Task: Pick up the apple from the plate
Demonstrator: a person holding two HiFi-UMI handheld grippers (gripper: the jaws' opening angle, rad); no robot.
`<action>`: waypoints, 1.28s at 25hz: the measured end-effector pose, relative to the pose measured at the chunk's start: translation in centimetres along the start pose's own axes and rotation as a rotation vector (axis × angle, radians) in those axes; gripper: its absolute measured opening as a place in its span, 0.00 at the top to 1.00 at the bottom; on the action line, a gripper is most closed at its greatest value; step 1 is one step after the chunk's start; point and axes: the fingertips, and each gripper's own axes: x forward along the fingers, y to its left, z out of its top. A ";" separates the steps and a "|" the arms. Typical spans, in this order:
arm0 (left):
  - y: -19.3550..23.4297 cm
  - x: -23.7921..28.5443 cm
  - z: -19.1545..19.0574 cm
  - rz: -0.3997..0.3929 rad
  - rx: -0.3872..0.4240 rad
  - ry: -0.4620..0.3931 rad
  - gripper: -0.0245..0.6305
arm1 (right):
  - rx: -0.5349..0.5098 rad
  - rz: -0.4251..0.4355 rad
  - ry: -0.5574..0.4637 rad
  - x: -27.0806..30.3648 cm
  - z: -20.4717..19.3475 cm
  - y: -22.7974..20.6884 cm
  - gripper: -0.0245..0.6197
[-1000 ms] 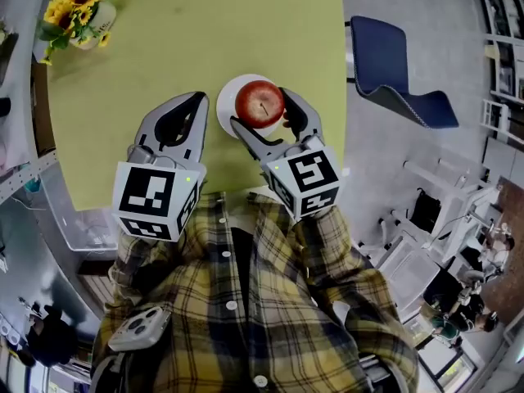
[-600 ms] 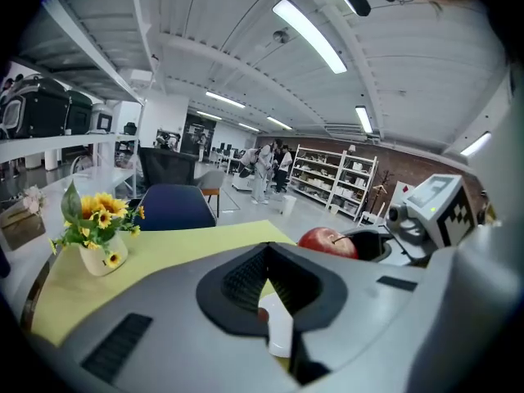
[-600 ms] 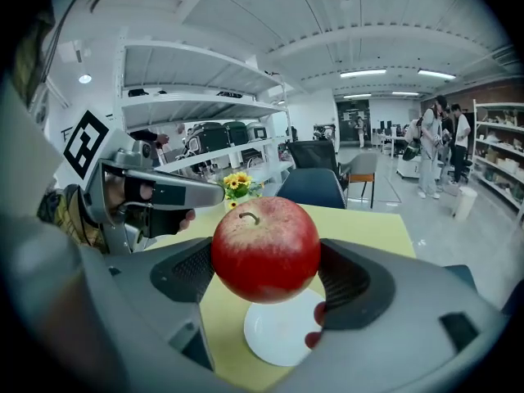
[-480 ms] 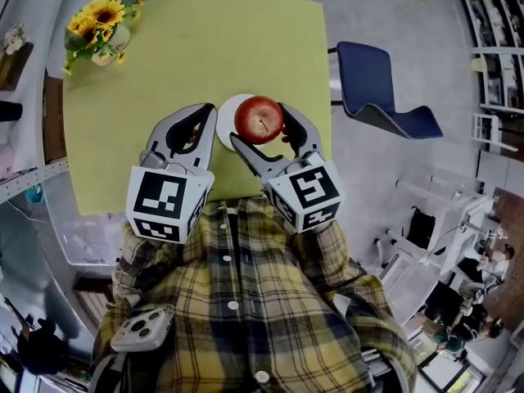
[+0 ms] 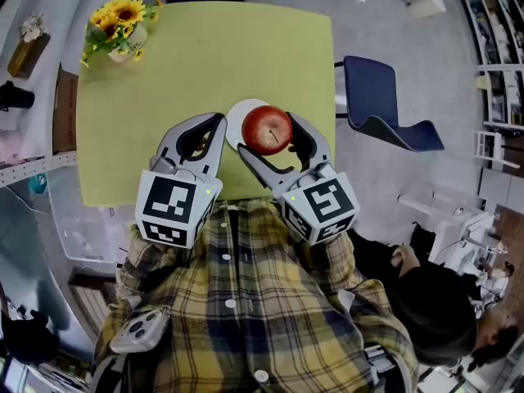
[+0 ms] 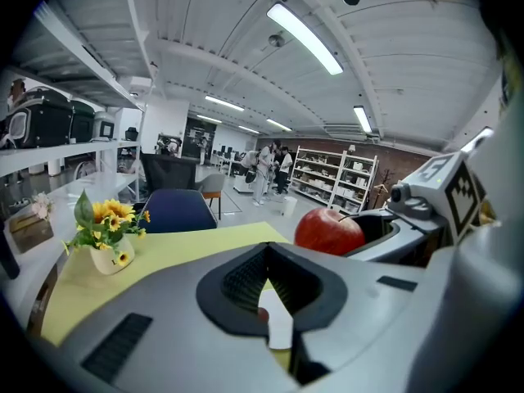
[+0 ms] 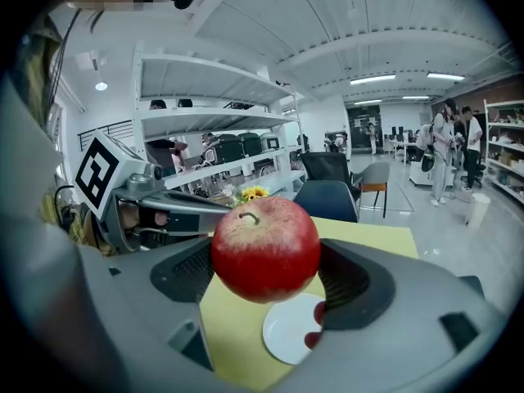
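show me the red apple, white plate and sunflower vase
red apple [image 5: 268, 129]: head view, its upper skin
round white plate [image 7: 286, 334]: right gripper view, bare centre
white vase of sunflowers [image 5: 119, 24]: head view, the blooms

The red apple [image 5: 267, 129], with pale speckles round its short stem, stands upright, stem up, gripped on both sides by the fingers [image 7: 354, 283] of the right gripper [image 5: 268, 135]. It hangs clear above the small, round, white plate [image 7: 291, 332], which lies flat on the yellow-green tabletop [image 5: 180, 64].
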 end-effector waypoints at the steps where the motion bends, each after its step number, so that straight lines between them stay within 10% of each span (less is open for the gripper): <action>1: 0.0 -0.2 0.1 0.006 0.001 -0.001 0.95 | -0.001 0.005 -0.002 -0.2 0.1 0.1 0.37; 32: -1.4 0.1 -0.8 -0.020 0.015 0.018 0.95 | 0.042 0.001 0.006 -1.4 -1.6 -0.4 0.37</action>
